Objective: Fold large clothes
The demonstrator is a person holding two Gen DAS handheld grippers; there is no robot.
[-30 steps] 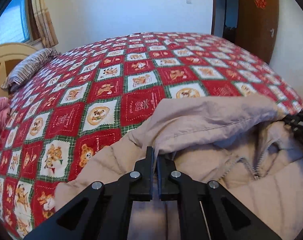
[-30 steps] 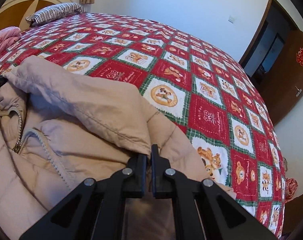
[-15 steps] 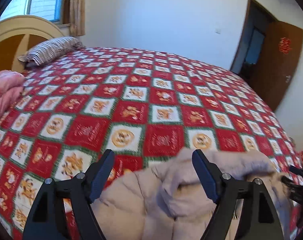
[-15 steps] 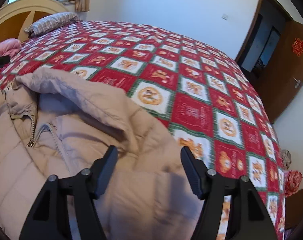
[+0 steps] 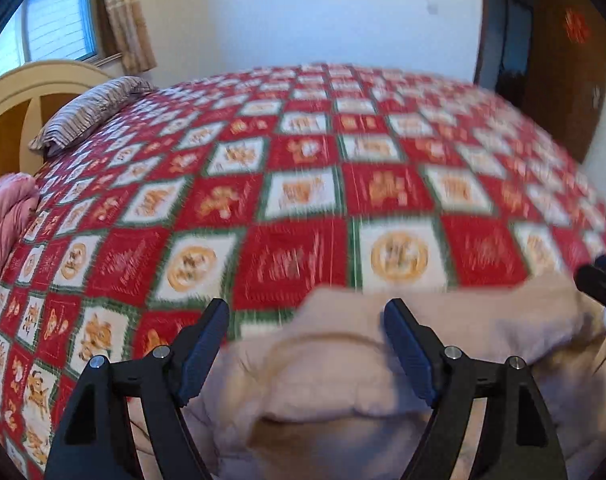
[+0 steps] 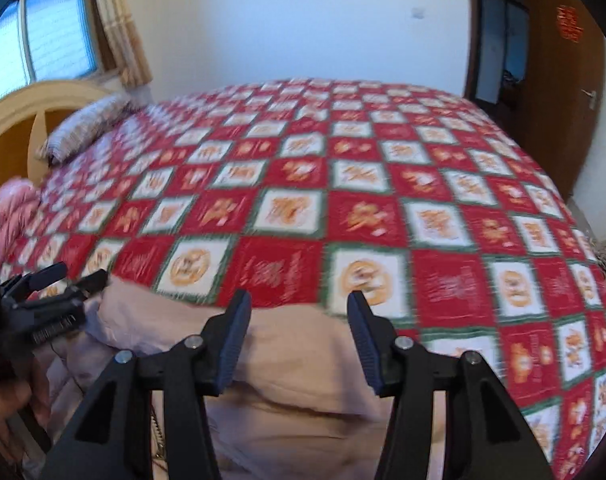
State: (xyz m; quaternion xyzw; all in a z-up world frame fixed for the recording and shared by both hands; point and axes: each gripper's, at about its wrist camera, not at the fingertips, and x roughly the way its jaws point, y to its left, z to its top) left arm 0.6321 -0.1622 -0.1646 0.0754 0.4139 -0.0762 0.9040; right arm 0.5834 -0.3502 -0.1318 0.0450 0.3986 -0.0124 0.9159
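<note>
A beige puffer jacket [image 5: 343, 360] lies at the near edge of the bed, its top part folded down over itself. My left gripper [image 5: 305, 312] hovers over that fold, open wide, with nothing pressed between its fingers. In the right wrist view the jacket [image 6: 295, 352] fills the bottom, and its zipper [image 6: 157, 432] shows at the lower left. My right gripper [image 6: 298, 300] hangs above the fold; its jaws are closing with only air between the pads. Each gripper shows in the other's view: the right one [image 5: 599, 280] at the right edge, the left one [image 6: 79, 276] at the left. Both views are blurred.
A red, green and white patchwork quilt [image 5: 303, 208] covers the bed. A striped pillow [image 5: 91, 112] and a pink blanket [image 5: 3, 220] lie by the wooden headboard [image 5: 23, 92] on the left. A brown door [image 6: 563, 80] stands open at the far right.
Both grippers were shut on the jacket's fabric a second ago; they have let go and drawn back from it. The jacket now lies lower and smaller in both views.
</note>
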